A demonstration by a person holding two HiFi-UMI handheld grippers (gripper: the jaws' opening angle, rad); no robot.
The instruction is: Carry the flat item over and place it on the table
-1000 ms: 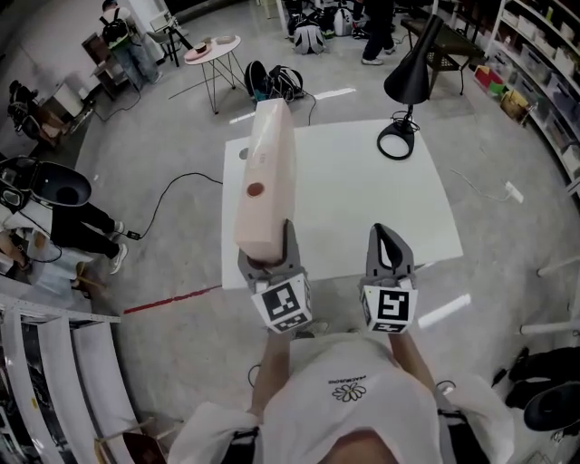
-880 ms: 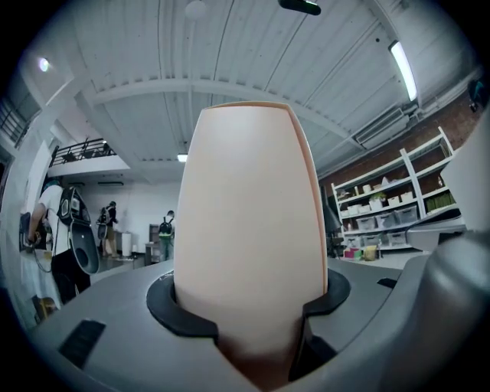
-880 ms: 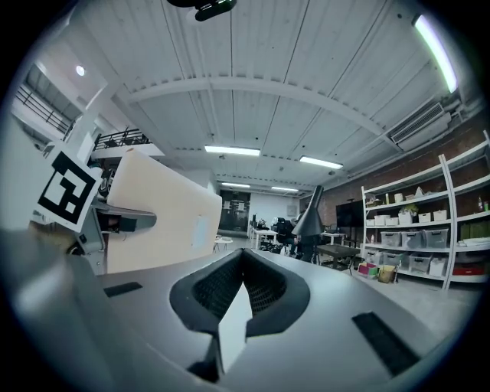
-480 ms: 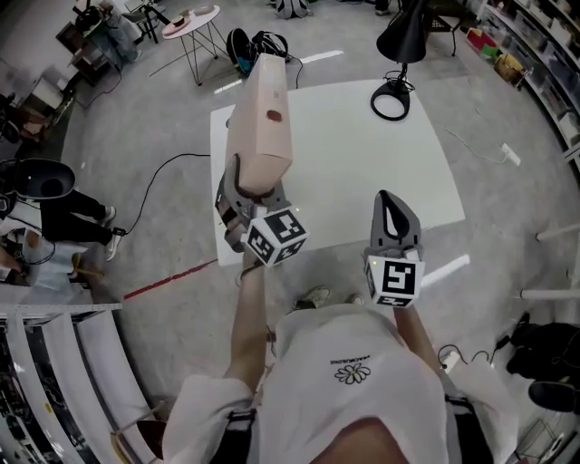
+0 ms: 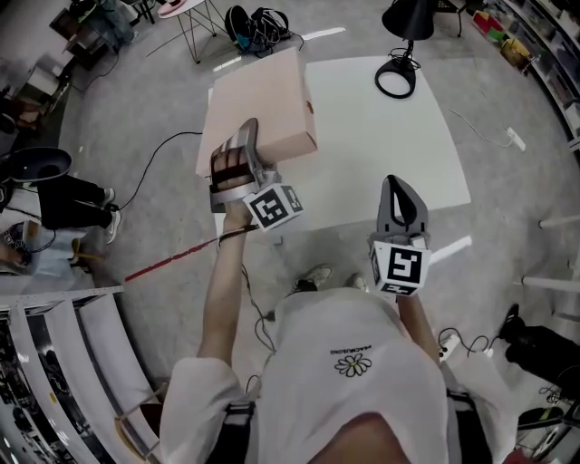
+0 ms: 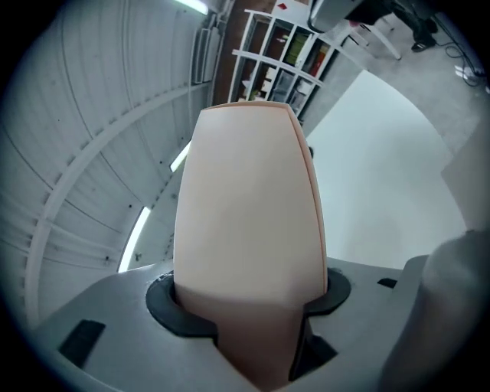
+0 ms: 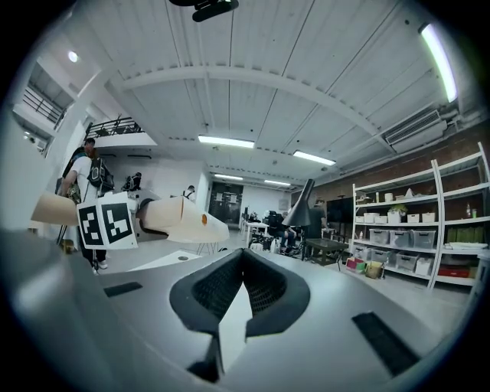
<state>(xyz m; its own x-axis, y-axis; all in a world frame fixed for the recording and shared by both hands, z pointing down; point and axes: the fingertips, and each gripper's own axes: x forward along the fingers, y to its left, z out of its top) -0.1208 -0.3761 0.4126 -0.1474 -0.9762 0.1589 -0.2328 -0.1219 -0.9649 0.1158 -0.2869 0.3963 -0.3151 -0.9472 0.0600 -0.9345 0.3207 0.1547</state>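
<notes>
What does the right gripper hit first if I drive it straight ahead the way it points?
Nothing near: the right gripper, shut and empty, points level over the white table. The black desk lamp at the far edge stands nearly in line, so probably that; depth is unclear.

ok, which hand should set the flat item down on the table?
Left. The left gripper is clamped on the flat pink item, holding it roughly level over the table's left side. The right gripper is shut and empty near the table's front edge.
</notes>
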